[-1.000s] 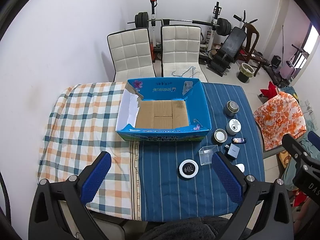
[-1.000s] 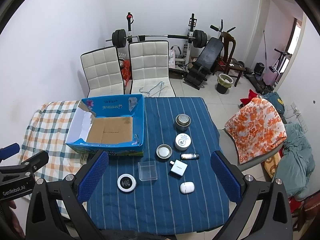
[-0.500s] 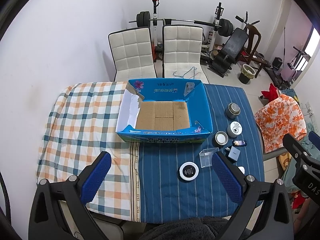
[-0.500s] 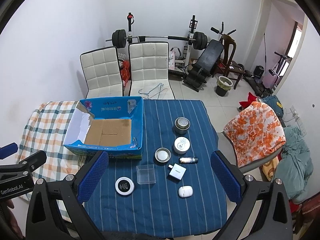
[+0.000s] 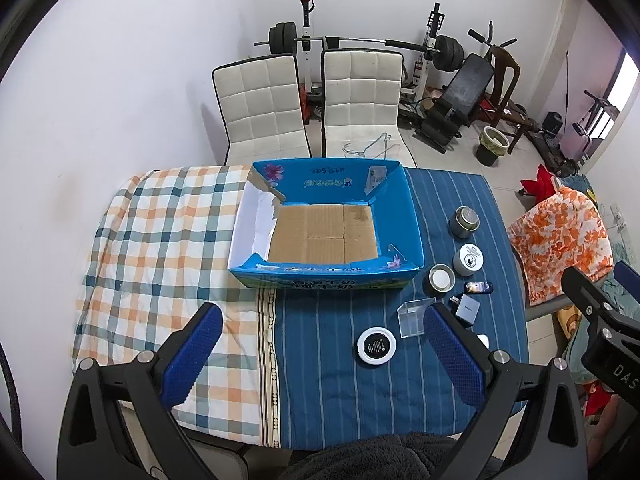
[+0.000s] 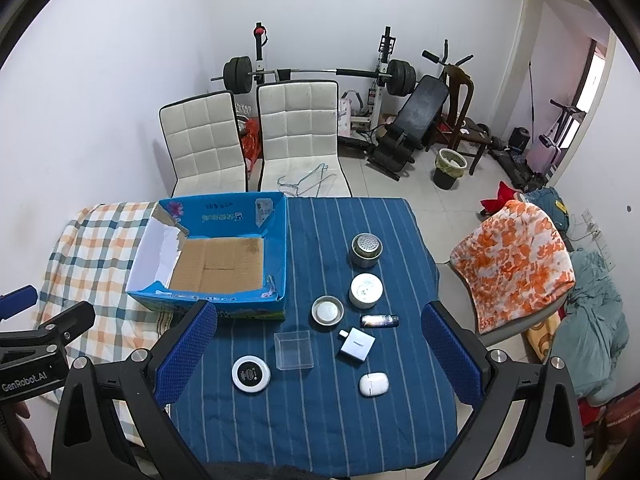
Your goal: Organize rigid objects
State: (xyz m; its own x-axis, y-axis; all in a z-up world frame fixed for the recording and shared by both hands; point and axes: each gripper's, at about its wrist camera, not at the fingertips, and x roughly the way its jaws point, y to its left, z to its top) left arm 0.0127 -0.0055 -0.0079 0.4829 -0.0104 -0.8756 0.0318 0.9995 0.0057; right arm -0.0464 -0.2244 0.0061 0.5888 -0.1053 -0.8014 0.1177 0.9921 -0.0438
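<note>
An empty blue cardboard box (image 5: pixel 410 216) (image 6: pixel 276 248) stands open on the table. To its right on the blue striped cloth lie a round black-and-white disc (image 6: pixel 251 373) (image 5: pixel 377 347), a clear plastic box (image 6: pixel 293 349) (image 5: pixel 413 318), a metal tin (image 6: pixel 366 250), a white round tin (image 6: pixel 365 290), a shallow metal lid (image 6: pixel 327 311), a small dark tube (image 6: pixel 379 321), a grey charger (image 6: pixel 357 344) and a white earbud case (image 6: pixel 373 383). My left gripper (image 5: pixel 320 360) and right gripper (image 6: pixel 320 356) are open, empty, high above the table's near edge.
A checked cloth (image 5: pixel 160 248) covers the table's left part. Two white chairs (image 6: pixel 256 136) stand behind the table, gym gear behind them. An orange-patterned chair (image 6: pixel 516 252) stands at the right.
Both grippers have risen and pulled back a little, so the table looks smaller and farther. Nothing on the table has moved.
</note>
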